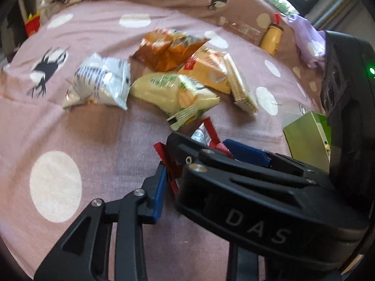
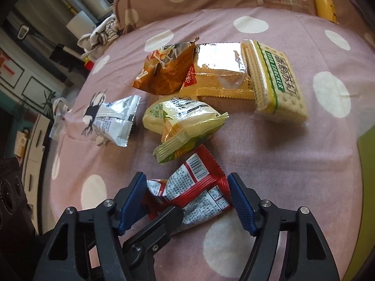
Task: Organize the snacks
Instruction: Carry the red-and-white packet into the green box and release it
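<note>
Tearing is the main risk. The red packet (image 2: pixel 196 194), lying on the bed (image 2: pixel 269 164) just in front of the other snacks (image 2: pixel 185 121), is pinched at one edge by the closed left gripper (image 1: pixel 171 171). The half-open right gripper (image 2: pixel 186 179) is set astride it; whether its pads press cannot be told. If both are moved unevenly, the wrapper could be ripped or dropped.

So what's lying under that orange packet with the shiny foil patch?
The orange packet rests on the pink spotted bedspread. Its left end sits against the brown crinkled bag, its right against the soda crackers. Anything beneath it is covered.
</note>
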Motion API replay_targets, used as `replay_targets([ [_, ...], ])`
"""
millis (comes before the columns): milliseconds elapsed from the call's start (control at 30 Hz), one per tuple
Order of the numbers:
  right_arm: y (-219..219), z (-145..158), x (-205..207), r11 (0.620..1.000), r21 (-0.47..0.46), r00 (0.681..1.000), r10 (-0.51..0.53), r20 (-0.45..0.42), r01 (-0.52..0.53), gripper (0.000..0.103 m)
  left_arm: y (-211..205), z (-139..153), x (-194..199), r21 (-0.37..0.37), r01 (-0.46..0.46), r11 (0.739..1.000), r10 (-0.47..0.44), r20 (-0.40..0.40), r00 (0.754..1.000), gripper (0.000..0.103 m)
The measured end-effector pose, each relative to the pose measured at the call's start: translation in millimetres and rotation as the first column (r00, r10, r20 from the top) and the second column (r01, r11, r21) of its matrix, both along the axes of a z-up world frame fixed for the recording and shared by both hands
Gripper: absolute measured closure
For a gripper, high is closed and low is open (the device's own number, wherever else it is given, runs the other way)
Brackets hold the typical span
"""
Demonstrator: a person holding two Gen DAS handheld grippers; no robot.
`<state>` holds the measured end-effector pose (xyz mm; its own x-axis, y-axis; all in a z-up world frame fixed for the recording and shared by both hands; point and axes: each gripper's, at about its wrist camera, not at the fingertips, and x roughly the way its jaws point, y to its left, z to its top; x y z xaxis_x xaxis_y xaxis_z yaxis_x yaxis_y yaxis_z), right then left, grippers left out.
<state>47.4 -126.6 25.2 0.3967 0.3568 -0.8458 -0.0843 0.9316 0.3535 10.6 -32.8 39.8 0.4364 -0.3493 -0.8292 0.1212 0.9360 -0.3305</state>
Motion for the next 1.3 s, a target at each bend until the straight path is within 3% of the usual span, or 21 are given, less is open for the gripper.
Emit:
replay_targets([
  [400,-23.0,53.7,-42.3,0.99,-0.039,0.973,-0.124,0.195,0.135,0.03,-21.0,39.9,-29.5,-0.043,0.143,0.989,-0.13,0.219,0.967,0.073],
  [767,-49.4,98.9,-74.9,0.974,-0.047,0.918,-0.19,0.349,0.22,0.03,-50.6,79.1,-50.3,-0.054,0.218,0.974,-0.179,0.4,0.899,0.073],
  [1000,-95.7,113.6,-96.7,0.946,0.024,0.868,-0.306,0.391,0.323,0.03,-93.5,97.3,-57.4,-0.002,0.316,0.949,-0.28,0.454,0.846,0.073],
  [1300,-159.6,111.4,-118.5,0.878,0.095,0.803,-0.469,0.369,0.469,0.03,-155.2,100.0,-57.0,0.02,0.443,0.896,-0.406,0.441,0.8,0.073],
])
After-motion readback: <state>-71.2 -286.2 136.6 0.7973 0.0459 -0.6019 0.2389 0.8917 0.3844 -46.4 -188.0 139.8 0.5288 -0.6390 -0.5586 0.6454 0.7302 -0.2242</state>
